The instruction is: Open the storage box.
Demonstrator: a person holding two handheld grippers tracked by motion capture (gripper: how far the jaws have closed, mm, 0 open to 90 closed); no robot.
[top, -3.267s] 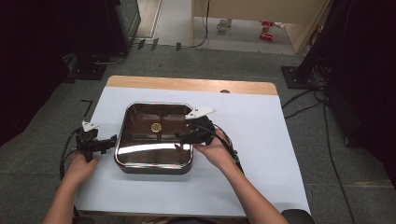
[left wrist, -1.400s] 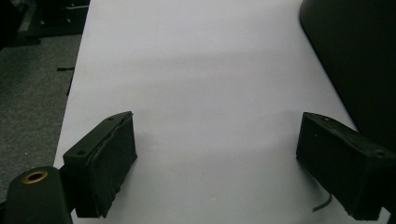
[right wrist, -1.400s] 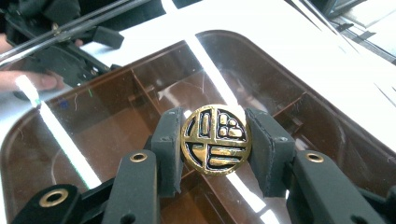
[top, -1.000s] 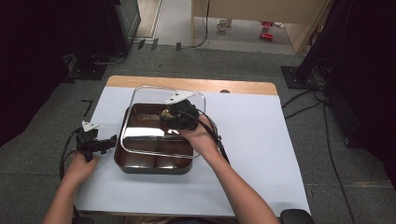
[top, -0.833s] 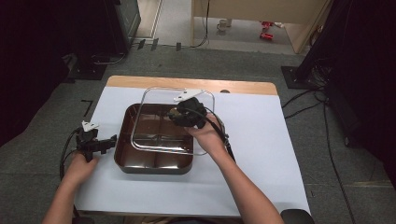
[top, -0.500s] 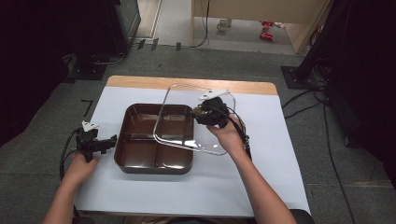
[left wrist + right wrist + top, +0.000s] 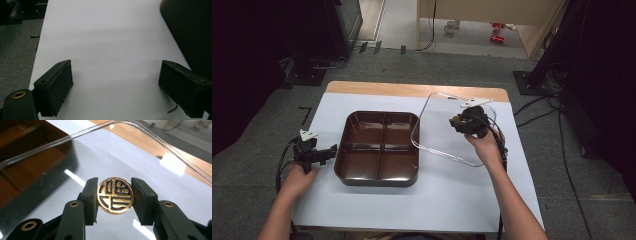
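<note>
A dim room with grey carpet and trailing cables surrounds the wooden worktop (image 7: pixel 412 90), most of it covered by one white sheet. On it sits one dark brown square plastic tray (image 7: pixel 379 147) with four compartments, uncovered and seemingly empty. The right tongs (image 7: pixel 460 122) are clamped on the round gold knob (image 7: pixel 115 195) of the one clear square lid (image 7: pixel 439 140), carried just right of the tray above the sheet, so the step in hand looks like setting the lid aside; next comes lowering it flat and letting go, while the left tongs (image 7: pixel 328 152) rest apart, empty, beside the tray's left wall.
</note>
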